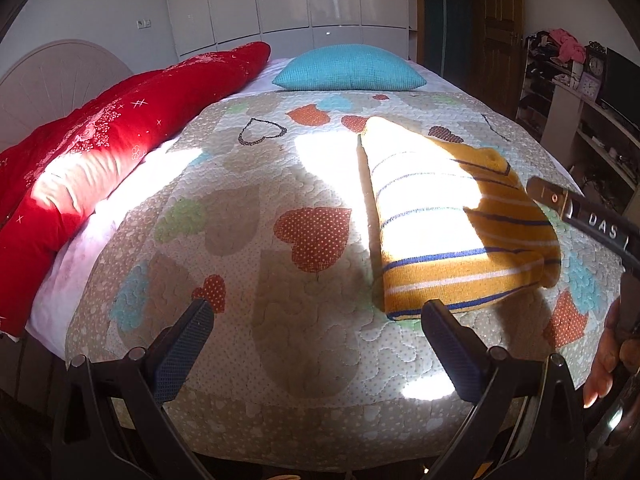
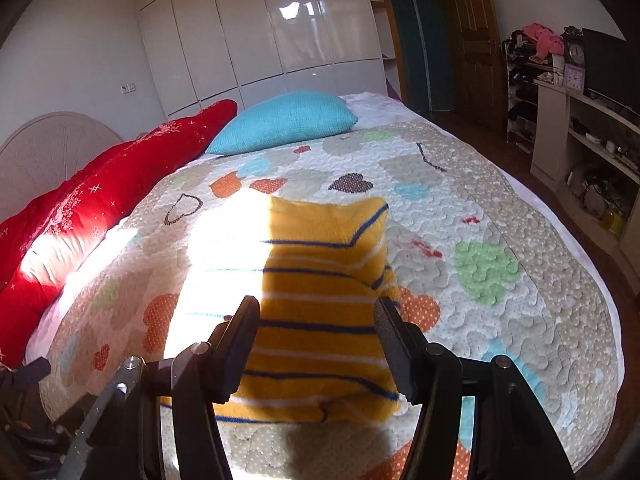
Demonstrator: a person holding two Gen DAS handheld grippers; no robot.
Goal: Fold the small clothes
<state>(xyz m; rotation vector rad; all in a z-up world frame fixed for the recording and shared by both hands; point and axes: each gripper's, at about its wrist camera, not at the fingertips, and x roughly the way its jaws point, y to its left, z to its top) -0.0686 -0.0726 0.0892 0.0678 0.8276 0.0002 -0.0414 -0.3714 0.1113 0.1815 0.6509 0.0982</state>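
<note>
One folded striped garment [image 2: 320, 312] on heart-patterned quilt [image 2: 500, 248]

Quilted bed [image 1: 280, 360] (folded, apparently, sweater [image 1: 460, 232])

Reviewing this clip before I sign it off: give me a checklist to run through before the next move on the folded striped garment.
1. Striped garment lies folded on the quilt: ok.
2. Left hand-held gripper open, nothing between its fingers: ok.
3. Right hand-held gripper open, pads apart on either side of the garment, not pressing it: ok.
4. Fold edges even: cannot tell, glare washes out the left half.
5. Quilt around the garment free of other clothes: ok.
6. Red bolster and blue pillow well away from it: ok.
</note>
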